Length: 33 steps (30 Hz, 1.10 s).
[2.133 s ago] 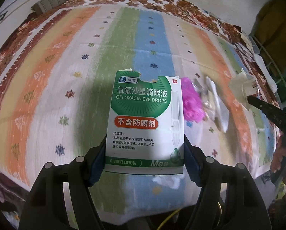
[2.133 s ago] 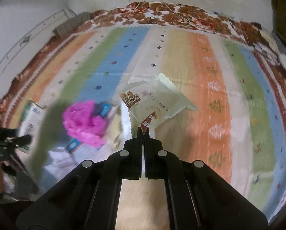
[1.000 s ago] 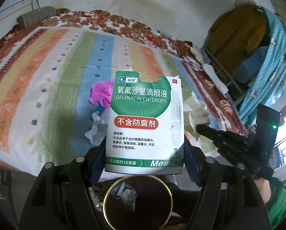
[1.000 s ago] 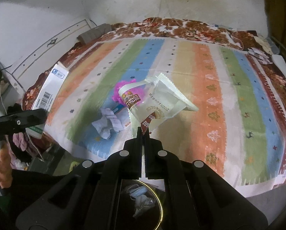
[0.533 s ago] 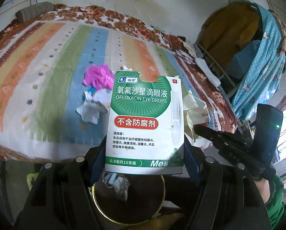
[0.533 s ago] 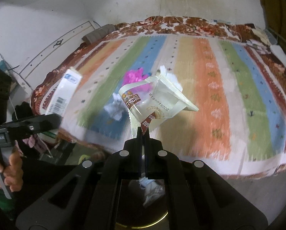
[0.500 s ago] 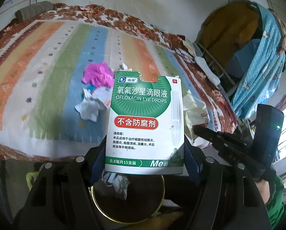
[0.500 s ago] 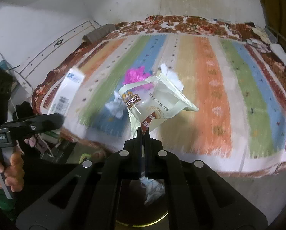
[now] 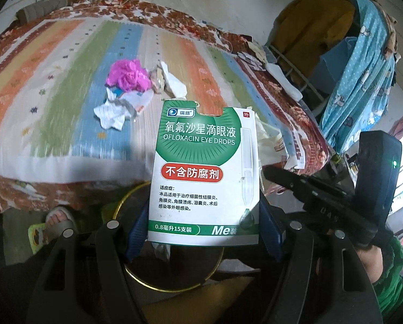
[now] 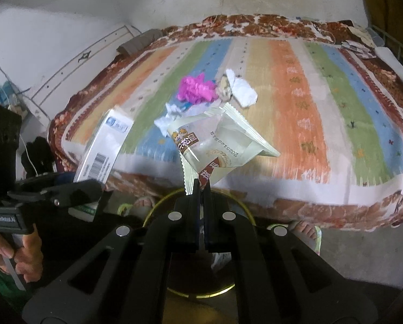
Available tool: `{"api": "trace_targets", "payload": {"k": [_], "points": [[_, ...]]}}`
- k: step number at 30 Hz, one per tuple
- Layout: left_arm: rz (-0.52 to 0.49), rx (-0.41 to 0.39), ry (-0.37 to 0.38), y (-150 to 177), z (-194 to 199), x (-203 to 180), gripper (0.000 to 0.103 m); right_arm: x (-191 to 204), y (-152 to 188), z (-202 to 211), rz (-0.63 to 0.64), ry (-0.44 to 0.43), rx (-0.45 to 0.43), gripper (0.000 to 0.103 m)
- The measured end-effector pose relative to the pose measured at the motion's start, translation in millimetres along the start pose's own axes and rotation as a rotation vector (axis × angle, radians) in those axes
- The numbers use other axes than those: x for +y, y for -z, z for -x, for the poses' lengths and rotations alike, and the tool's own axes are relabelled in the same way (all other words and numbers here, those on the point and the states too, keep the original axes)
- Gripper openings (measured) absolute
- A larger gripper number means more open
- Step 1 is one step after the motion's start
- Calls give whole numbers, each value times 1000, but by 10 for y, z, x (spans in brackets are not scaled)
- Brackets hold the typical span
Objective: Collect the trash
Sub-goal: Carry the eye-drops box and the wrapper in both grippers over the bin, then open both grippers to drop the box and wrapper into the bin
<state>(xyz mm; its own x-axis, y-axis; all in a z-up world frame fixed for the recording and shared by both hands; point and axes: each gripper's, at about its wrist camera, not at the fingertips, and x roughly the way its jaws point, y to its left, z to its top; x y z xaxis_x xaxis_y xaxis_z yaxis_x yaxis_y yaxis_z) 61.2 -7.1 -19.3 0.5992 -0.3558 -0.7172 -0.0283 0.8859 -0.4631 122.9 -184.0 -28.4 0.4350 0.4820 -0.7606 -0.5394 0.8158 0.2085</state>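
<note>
Left wrist view — fingers (image 9: 201, 229) clamped on eye-drops box (image 9: 204, 172), right fingers (image 10: 200, 189) pinching snack wrapper (image 10: 217, 143).

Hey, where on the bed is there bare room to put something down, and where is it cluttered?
The orange and green stripes right of the white tissue are bare out to the floral border, and so are the orange and yellow stripes left of the pink bag. The crowded spot is the middle blue stripe, where the pink bag, crumpled paper and tissue lie bunched.
</note>
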Motion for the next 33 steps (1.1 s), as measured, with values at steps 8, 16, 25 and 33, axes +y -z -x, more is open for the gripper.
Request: {"api": "trace_targets", "payload": {"k": [8,16,25,33], "points": [[82,78,-10,127,-186,128,70,63,338,-260,-18,0,126,1],[111,118,-44,178,-295,190,70,15,393,-372,-76,-14,181,1],[208,114,26,141,-318,295,89,-75,396,-438,-133,-42,216,48],[202,89,-72,85,-267,368,89,-58,339,-407,-119,-40,189,53]]}}
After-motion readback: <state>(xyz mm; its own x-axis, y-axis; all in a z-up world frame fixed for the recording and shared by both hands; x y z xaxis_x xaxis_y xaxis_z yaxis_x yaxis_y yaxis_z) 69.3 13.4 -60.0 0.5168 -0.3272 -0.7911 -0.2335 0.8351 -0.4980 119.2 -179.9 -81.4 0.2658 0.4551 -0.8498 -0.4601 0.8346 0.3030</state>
